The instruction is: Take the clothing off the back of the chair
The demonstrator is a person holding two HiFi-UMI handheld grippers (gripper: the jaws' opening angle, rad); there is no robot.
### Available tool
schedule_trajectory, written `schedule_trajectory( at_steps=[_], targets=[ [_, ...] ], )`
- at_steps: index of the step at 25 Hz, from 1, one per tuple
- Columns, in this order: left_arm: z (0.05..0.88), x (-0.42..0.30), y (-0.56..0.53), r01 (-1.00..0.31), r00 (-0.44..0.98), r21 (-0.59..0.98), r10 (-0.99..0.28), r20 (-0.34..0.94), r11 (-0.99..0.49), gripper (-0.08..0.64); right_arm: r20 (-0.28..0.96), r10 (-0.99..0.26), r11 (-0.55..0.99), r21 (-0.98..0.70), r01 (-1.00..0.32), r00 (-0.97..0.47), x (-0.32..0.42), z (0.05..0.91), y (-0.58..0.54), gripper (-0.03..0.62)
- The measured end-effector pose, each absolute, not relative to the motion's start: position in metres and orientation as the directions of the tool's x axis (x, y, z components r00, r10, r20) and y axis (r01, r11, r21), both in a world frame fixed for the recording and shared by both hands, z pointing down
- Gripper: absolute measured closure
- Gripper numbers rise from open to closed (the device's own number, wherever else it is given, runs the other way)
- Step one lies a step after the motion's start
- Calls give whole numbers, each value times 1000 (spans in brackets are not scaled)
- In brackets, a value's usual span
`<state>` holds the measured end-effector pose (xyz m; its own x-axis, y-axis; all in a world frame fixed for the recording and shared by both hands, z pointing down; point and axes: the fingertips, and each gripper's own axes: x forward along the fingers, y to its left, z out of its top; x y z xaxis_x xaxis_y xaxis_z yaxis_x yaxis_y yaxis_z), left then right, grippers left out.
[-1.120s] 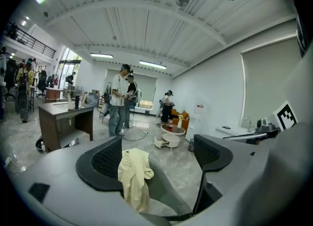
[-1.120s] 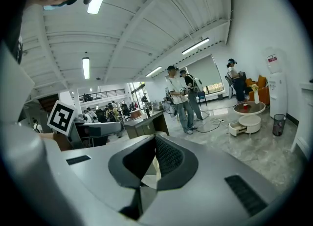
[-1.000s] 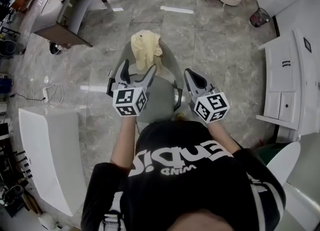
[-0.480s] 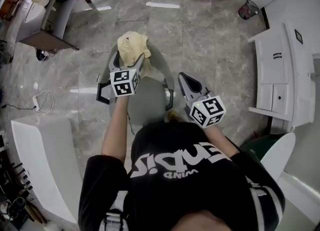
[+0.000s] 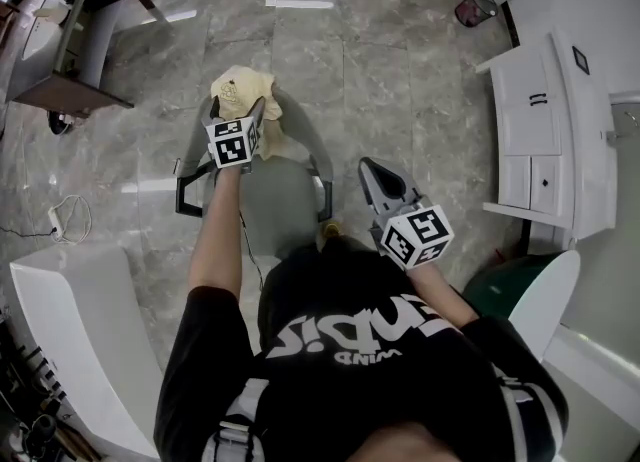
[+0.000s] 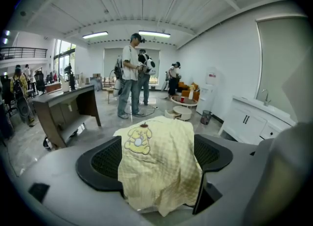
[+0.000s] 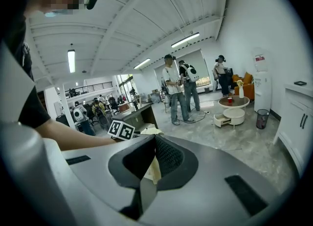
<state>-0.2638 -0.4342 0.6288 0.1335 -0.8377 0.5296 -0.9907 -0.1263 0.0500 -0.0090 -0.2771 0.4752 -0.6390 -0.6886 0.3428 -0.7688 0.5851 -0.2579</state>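
Clothing [image 5: 236, 91] apparently atop chair back [image 5: 304, 130]

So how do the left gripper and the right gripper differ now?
Jaws: the left gripper's stand wide apart with the clothing between them; the right gripper's are together, holding nothing.
Place: the left gripper reaches the back of the chair; the right gripper is beside its seat, away from the clothing.
Both carry a marker cube.

Yellow checked clothing [image 6: 159, 164] over chair back [image 5: 308, 135]
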Motion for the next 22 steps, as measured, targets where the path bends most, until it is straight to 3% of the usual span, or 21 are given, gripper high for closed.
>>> schedule_trajectory(
  at_steps=[14, 22],
  targets=[
    [653, -266, -453, -994, 113, 59, -808, 578, -97, 111, 375, -709, 541, -254, -802, -597, 11, 480, -276, 578],
    [656, -254, -451, -991, 137, 80, -794, 592, -111, 292, 382, -709, 534, -257, -806, -592, 12, 483, -274, 578]
  ],
)
